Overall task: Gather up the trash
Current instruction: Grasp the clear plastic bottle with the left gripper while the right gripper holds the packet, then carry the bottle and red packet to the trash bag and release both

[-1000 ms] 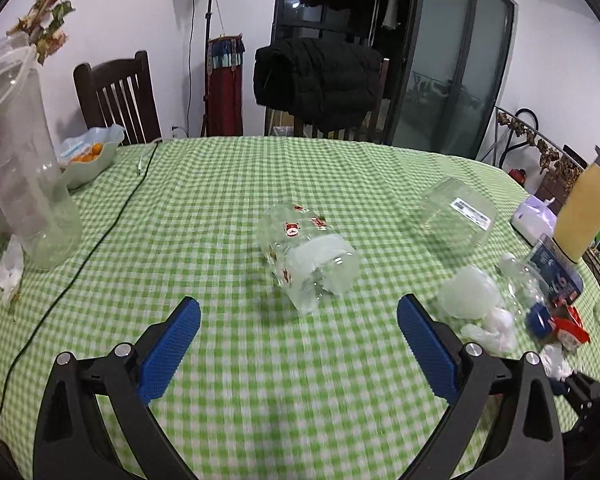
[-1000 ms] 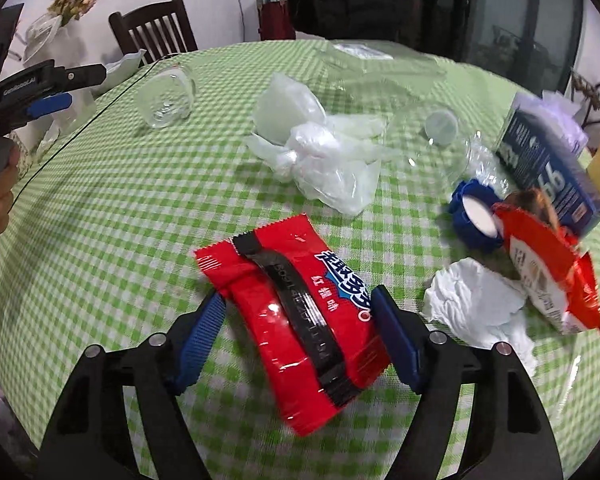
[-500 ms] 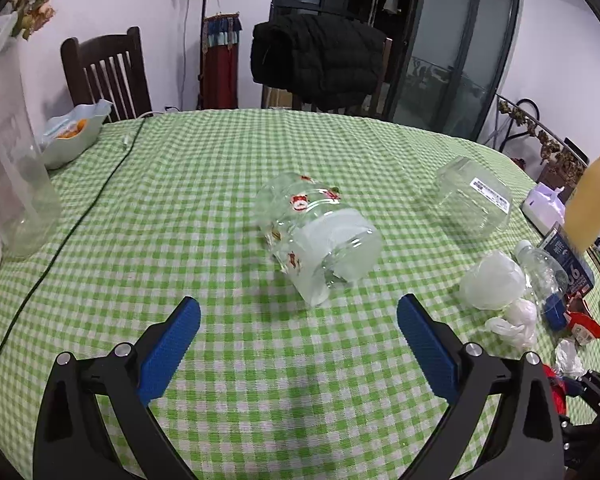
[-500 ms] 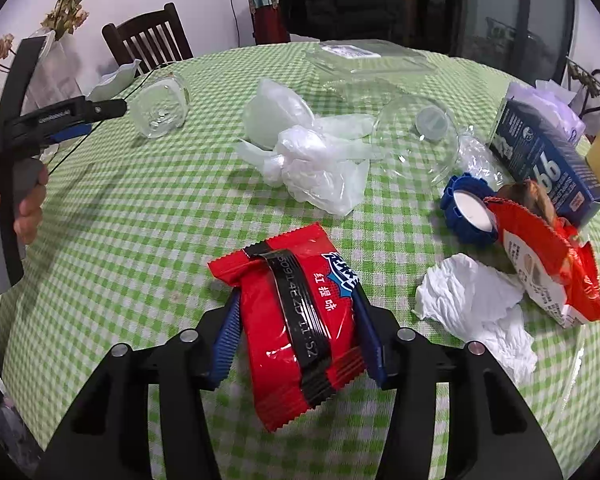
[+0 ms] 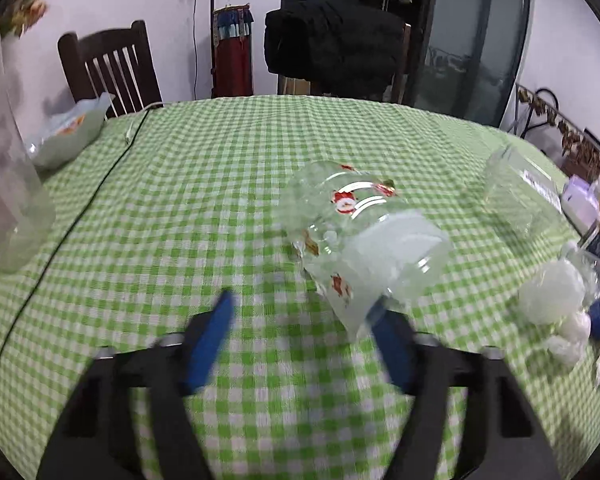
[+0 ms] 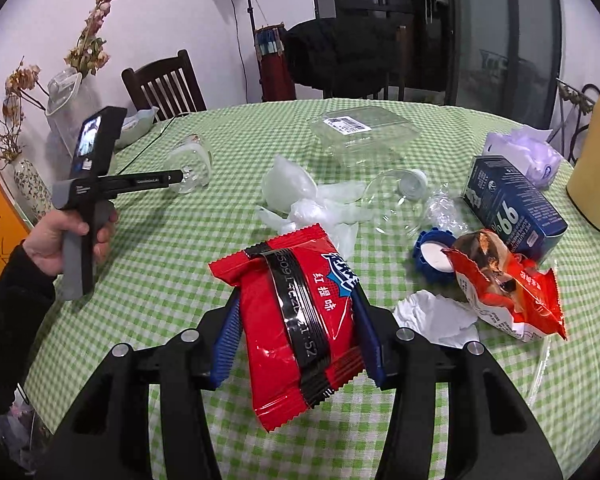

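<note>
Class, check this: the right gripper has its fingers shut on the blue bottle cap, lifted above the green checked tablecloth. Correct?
Not quite. The right wrist view shows the right gripper shut on the red snack packet; the blue bottle cap lies on the green checked tablecloth.

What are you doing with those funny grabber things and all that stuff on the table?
A person is picking up trash from the table with a grabber in each hand. The right gripper is squeezed shut on a red snack packet, lifted off the cloth. The left gripper is open and right up close to a clear glass jar lying on its side. Plastic bags, crumpled tissue and an orange wrapper are still waiting.
</note>
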Motion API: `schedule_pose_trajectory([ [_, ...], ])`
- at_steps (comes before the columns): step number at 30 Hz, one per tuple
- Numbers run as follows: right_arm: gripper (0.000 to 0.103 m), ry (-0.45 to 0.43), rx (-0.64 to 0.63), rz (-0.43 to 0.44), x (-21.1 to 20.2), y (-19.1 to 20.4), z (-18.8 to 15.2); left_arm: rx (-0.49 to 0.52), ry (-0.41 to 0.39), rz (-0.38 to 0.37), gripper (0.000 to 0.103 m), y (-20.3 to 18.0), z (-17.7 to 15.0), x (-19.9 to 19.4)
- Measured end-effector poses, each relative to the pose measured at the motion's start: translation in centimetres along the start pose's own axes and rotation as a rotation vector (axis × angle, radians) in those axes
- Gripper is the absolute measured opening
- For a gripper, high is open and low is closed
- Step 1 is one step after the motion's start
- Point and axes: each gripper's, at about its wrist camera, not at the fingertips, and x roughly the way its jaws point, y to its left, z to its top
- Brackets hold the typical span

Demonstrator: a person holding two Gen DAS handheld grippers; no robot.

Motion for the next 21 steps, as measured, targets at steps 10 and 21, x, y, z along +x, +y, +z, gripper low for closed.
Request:
schedule_pose_trajectory([
  [10, 0.05, -0.063, 0.043, 0.0, -3.1, -1.7, -1.2, -0.012, -0.115, -0.025, 0.0, -1.5, 1.1, -5.6],
  [21, 0.05, -0.195, 0.121, -0.094, -11.3, -5.5, -4.2, 0.11, -0.286, -0.175, 0.0, -9.9, 0.0, -17.7],
])
